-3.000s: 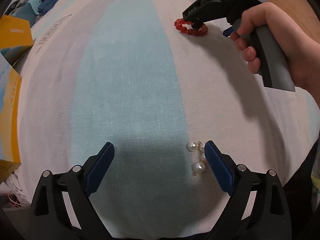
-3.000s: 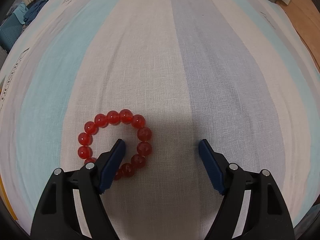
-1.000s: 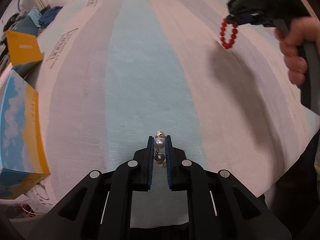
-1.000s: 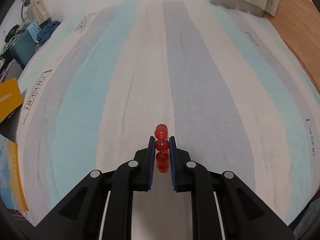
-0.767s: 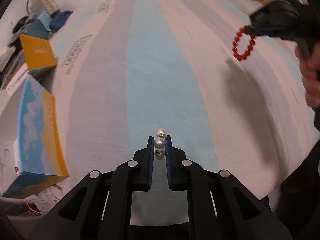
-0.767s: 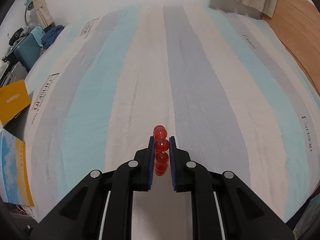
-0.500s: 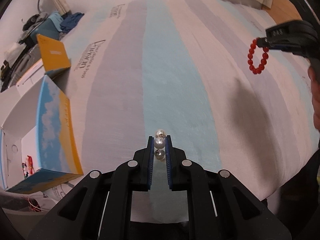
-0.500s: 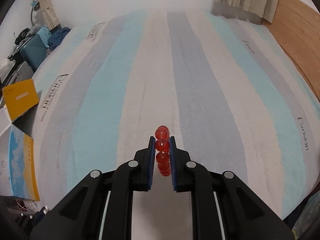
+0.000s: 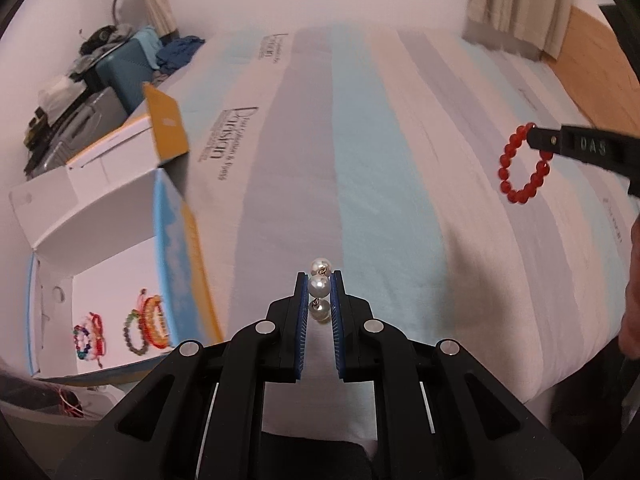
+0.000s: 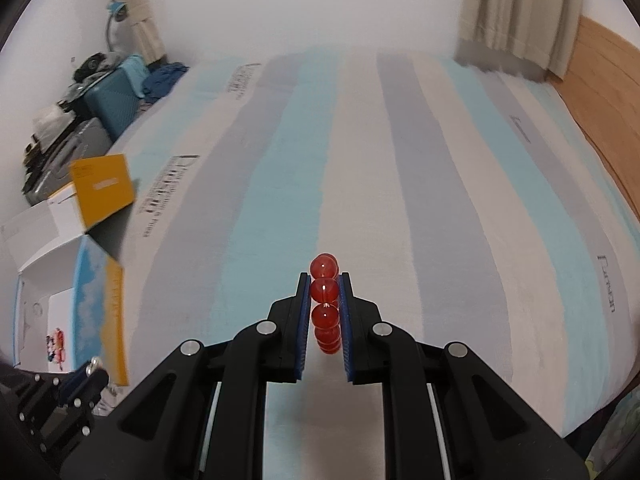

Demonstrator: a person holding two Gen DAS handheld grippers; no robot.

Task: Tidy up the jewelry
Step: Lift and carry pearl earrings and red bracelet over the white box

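Observation:
My left gripper (image 9: 319, 280) is shut on a pearl earring (image 9: 319, 286), held above the striped bed; one pearl pokes out past the tips and another hangs below. My right gripper (image 10: 324, 282) is shut on a red bead bracelet (image 10: 325, 308), seen edge-on between its blue pads. In the left wrist view the same red bracelet (image 9: 522, 166) dangles as a ring from the right gripper's fingers (image 9: 576, 148) at the far right. An open white box (image 9: 100, 280) with a blue and yellow side stands at the bed's left edge and holds several colourful bracelets (image 9: 146, 326).
The striped bedsheet (image 10: 400, 200) fills both views. The box's yellow lid flap (image 9: 166, 130) stands up at the left. A teal suitcase (image 10: 114, 98) and piled clothes sit beyond the bed at the far left. Curtains (image 10: 512, 12) and wooden floor (image 10: 604, 80) lie at the right.
Both grippers have risen from the bed with their jewelry, so more of the room shows. The open box with bracelets has come into view at the left.

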